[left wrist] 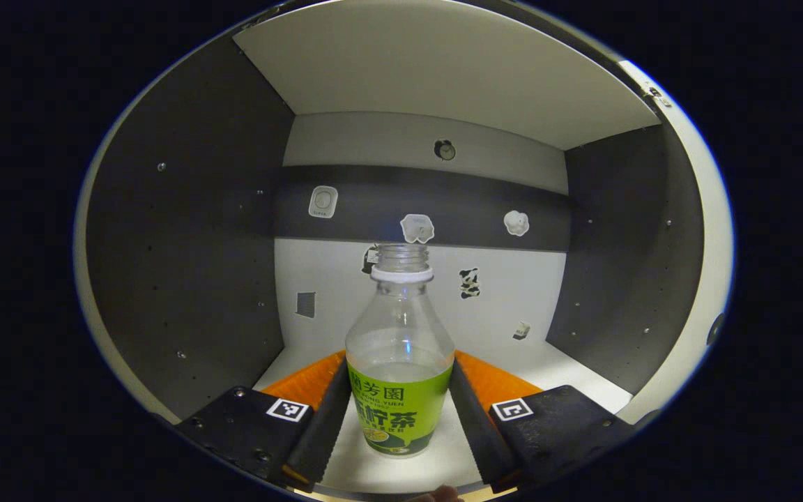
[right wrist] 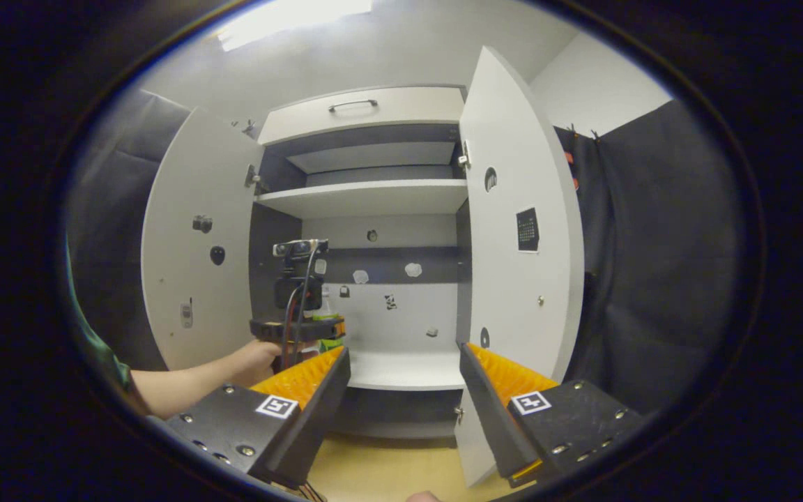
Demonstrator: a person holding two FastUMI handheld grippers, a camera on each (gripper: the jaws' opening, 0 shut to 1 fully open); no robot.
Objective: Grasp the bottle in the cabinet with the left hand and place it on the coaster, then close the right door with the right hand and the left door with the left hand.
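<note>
In the left gripper view a clear bottle (left wrist: 399,362) with a green label and no cap stands on the cabinet's white shelf (left wrist: 569,366). My left gripper (left wrist: 399,359) has a finger against each side of the label and is shut on it. From the right gripper view, the left gripper (right wrist: 298,328) and the hand holding it reach into the cabinet's lower compartment, with a bit of the green bottle (right wrist: 332,341) showing beside it. My right gripper (right wrist: 405,362) hangs open in front of the cabinet with nothing between its fingers.
Both cabinet doors stand open: the left door (right wrist: 192,265) and the right door (right wrist: 520,230). An upper shelf (right wrist: 366,195) and a drawer with a handle (right wrist: 353,104) sit above. Small stickers dot the back wall (left wrist: 415,226). A wooden floor (right wrist: 387,467) lies below.
</note>
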